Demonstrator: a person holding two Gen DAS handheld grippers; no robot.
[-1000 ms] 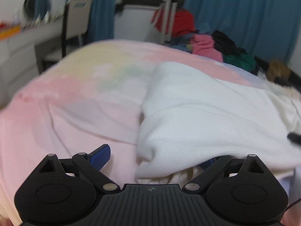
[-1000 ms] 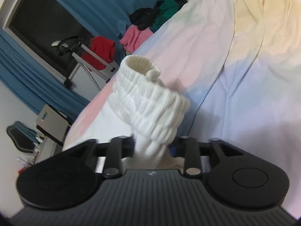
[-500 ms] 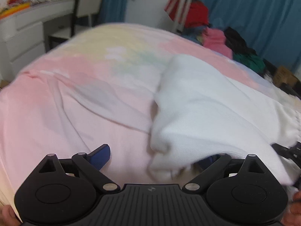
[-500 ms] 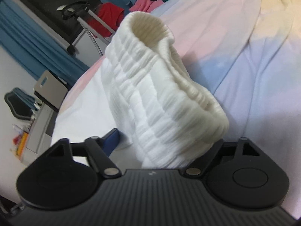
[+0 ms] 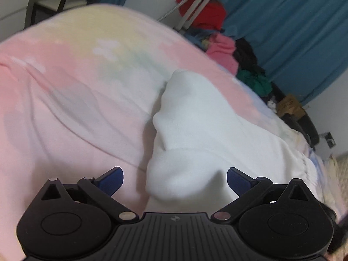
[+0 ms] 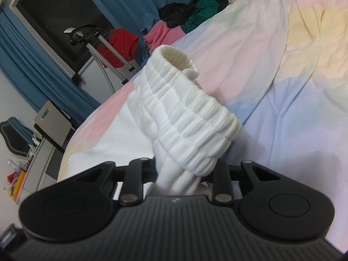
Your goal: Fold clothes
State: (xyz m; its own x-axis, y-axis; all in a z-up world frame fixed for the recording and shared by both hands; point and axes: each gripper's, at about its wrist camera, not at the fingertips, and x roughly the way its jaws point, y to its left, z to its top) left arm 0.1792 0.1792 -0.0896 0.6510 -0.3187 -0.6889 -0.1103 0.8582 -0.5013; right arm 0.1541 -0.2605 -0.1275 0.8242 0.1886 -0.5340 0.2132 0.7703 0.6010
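Note:
A white knit garment (image 5: 195, 130) lies on the pastel bed sheet (image 5: 65, 108). My left gripper (image 5: 175, 179) is open, its blue fingertips (image 5: 111, 179) spread on either side of a folded end of the garment. In the right wrist view the garment's ribbed cuff (image 6: 184, 117) stands up from my right gripper (image 6: 180, 174), whose fingers are drawn together on the white fabric. The rest of the garment (image 6: 113, 139) trails to the left on the bed.
A pile of pink, black and green clothes (image 5: 239, 61) sits at the bed's far edge, with a red cloth on a metal stand (image 5: 206, 15) before blue curtains (image 5: 293, 21). A chair and desk (image 6: 50, 121) stand beside the bed.
My left gripper has shifted over the garment end, so both blue tips now show around it. My right gripper opened briefly, then closed on the ribbed cuff again.

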